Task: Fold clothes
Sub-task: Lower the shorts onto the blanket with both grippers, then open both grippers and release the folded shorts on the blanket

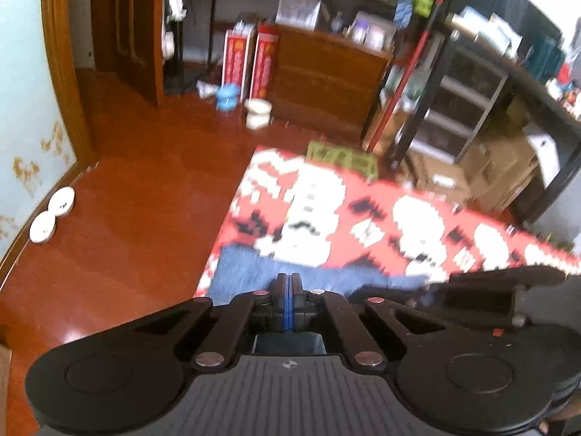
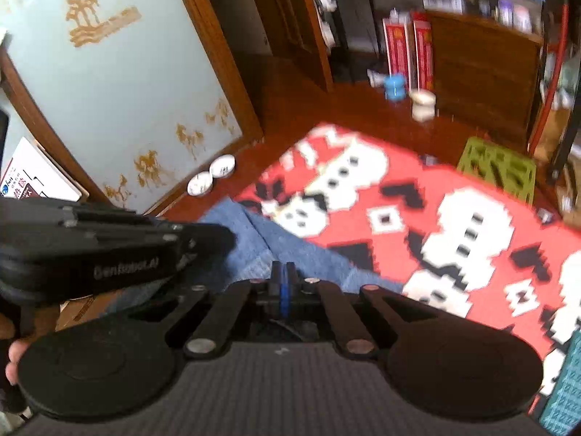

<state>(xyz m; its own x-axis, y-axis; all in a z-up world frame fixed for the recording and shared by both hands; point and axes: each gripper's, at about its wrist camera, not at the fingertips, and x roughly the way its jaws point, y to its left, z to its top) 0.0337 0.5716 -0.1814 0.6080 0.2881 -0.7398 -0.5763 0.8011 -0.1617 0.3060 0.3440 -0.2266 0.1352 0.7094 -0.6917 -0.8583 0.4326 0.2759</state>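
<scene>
Both grippers, left (image 1: 289, 277) and right (image 2: 283, 266), are seen fully closed over blue denim garment (image 2: 290, 250) on red patterned rug (image 2: 417, 181); grip on fabric unclear.

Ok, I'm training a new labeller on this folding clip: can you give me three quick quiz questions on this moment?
1. True or false: the left gripper and the right gripper both have their jaws closed.
2. Which colour is the garment on the rug: A green, B blue, C white?
3. How many small white dishes sit on the floor by the wall?

Key: 1 true; 2 B; 3 two.
</scene>
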